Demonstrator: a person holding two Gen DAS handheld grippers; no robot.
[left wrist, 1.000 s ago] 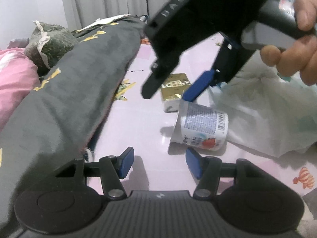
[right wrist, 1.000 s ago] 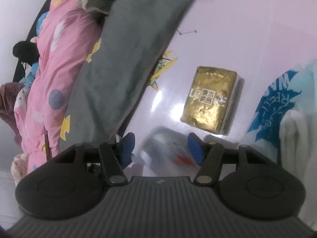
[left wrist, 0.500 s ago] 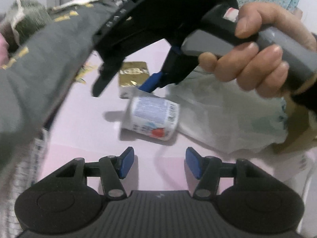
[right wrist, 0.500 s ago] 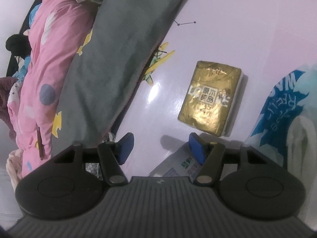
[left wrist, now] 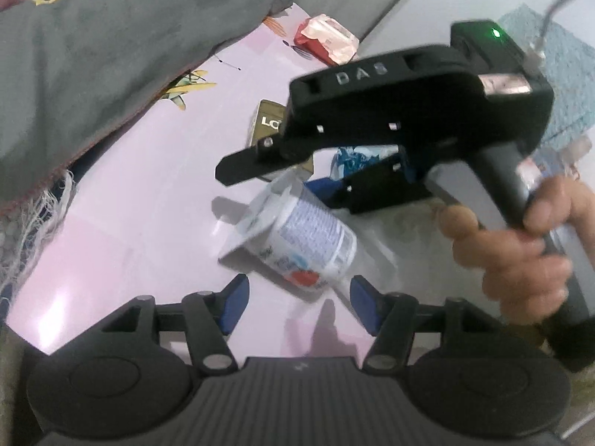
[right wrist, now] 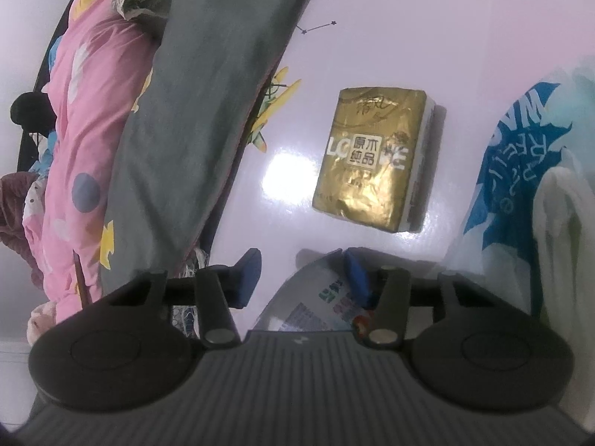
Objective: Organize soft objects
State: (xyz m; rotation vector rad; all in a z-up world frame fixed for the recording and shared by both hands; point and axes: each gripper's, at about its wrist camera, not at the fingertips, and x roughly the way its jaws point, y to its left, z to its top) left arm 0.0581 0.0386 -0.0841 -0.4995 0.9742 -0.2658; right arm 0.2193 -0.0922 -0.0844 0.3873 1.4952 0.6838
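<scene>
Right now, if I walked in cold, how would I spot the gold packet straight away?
Start at the big grey blanket draped along one edge of the glossy pink surface. Out on the bare pink beside it lies the gold packet, flat, with a white plastic bag printed in blue on its other side. Nothing else there is shiny metallic gold with a white label.

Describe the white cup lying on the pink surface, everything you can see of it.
The white cup looks like thin plastic, with a printed label: blue text, a barcode, a red patch. It lies tipped on its side, square rim toward the grey blanket. The right gripper straddles it, jaws just closing, one blue pad at its wall.
</scene>
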